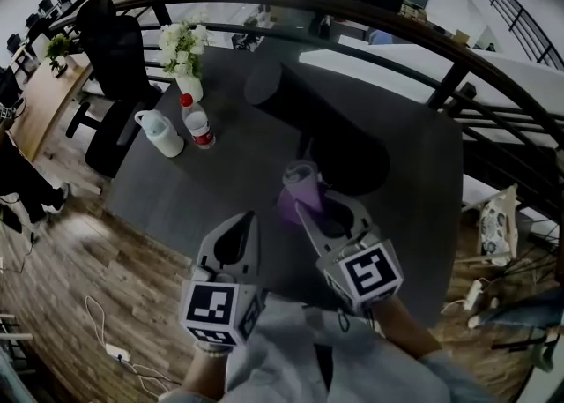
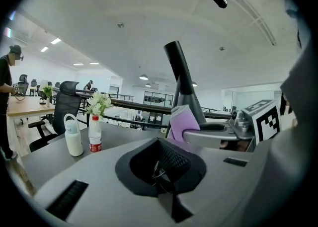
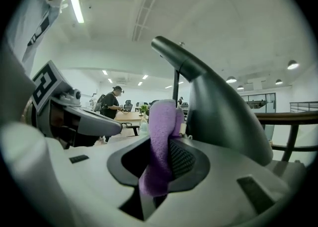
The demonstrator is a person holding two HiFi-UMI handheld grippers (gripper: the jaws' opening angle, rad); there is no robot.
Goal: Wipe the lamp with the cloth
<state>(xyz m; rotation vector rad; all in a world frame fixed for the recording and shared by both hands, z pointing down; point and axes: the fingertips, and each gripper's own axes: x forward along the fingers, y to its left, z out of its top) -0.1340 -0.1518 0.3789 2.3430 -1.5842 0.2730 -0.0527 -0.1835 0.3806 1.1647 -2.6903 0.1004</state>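
A big black lamp (image 1: 326, 128) stands on the dark table (image 1: 176, 190); in the left gripper view the lamp (image 2: 180, 72) rises as a slanted dark column. My right gripper (image 1: 304, 203) is shut on a purple cloth (image 1: 301, 182), close in front of the lamp's base. In the right gripper view the cloth (image 3: 161, 141) hangs folded between the jaws, with the lamp (image 3: 218, 107) just to its right; I cannot tell whether they touch. My left gripper (image 1: 249, 220) hangs to the left, shut and holding nothing, its pads meeting (image 2: 160, 169). The cloth (image 2: 181, 121) shows to its right.
On the table's far left stand a white jug (image 1: 160, 133), a red-capped water bottle (image 1: 197, 123) and a vase of white flowers (image 1: 183, 53). A black office chair (image 1: 119, 84) sits beyond them. A dark railing (image 1: 423, 40) curves behind the table. A person (image 3: 112, 104) stands at a distant desk.
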